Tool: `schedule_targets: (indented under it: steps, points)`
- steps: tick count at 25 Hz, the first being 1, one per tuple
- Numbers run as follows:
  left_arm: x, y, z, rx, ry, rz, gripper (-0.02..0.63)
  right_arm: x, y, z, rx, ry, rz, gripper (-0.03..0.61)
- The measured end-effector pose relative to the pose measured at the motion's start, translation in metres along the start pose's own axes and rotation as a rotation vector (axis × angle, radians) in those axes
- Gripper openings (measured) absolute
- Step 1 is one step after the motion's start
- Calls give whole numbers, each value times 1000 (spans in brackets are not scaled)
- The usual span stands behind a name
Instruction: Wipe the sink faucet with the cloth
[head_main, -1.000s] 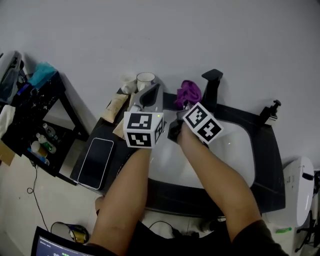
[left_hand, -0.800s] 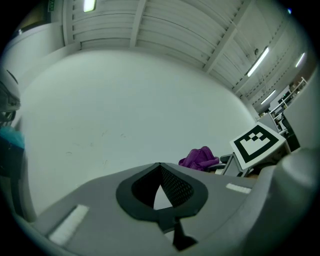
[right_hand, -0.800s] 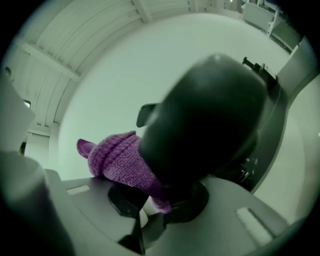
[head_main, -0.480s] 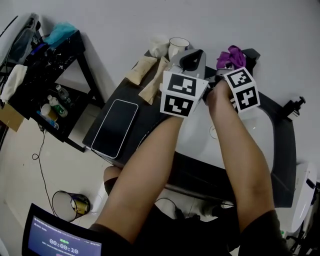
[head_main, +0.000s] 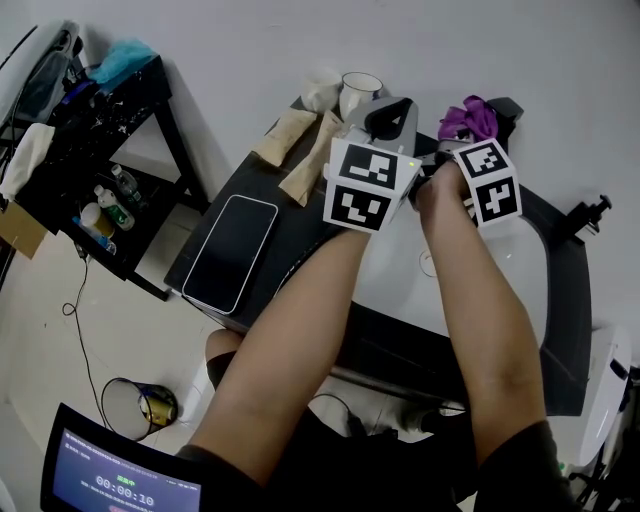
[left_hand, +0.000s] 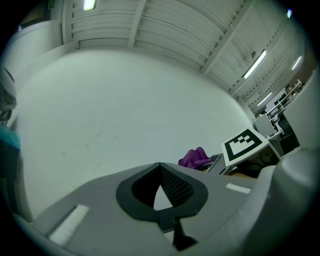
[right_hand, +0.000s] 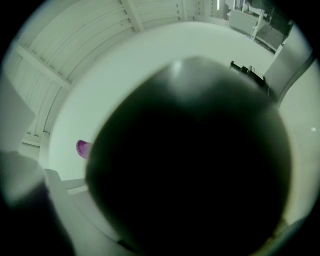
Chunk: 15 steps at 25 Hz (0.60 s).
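**Two grippers at the far rim of the sink, purple cloth beside the faucet**

Seen from my head camera, both grippers reach toward the far edge of the white sink basin (head_main: 455, 290), set in a dark counter (head_main: 300, 225) against a pale wall. The left gripper (head_main: 390, 116) points over the far left corner of the basin. Its own view shows its jaws together with nothing held, and only the wall shows through the dark cut-out between them (left_hand: 160, 172).

The right gripper (head_main: 457, 143) sits just to the right of it, aimed at the black faucet (head_main: 508, 106). The purple cloth (head_main: 467, 117) is bunched at that gripper's far end, right against the faucet's left side. From the left gripper view the cloth (left_hand: 195, 157) shows as a small crumpled heap next to the right gripper's marker cube (left_hand: 244, 145).

A dark rounded mass (right_hand: 190, 160) fills most of the right gripper view. Only a sliver of the cloth (right_hand: 83, 148) peeks out at its left edge, so I cannot tell whether that gripper's jaws are apart or clamped.

On the counter to the left lie a smartphone (head_main: 231, 254), face up, and a white mug (head_main: 359, 92) by the wall. A black soap pump (head_main: 593, 214) stands at the basin's right.
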<state>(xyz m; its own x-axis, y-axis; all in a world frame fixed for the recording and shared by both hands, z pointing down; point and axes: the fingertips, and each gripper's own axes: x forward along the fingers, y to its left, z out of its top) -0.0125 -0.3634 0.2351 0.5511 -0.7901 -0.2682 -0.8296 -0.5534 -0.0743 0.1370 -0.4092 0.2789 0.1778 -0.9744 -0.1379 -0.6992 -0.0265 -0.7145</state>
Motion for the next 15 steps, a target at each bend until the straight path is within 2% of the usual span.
schedule_targets:
  steps: [7, 15]
  points:
    - [0, -2, 1, 7, -2, -8, 17, -1, -7, -5, 11, 12, -21, 61]
    - [2, -7, 3, 5, -7, -27, 17, -8, -38, -29, 17, 92, -102, 60]
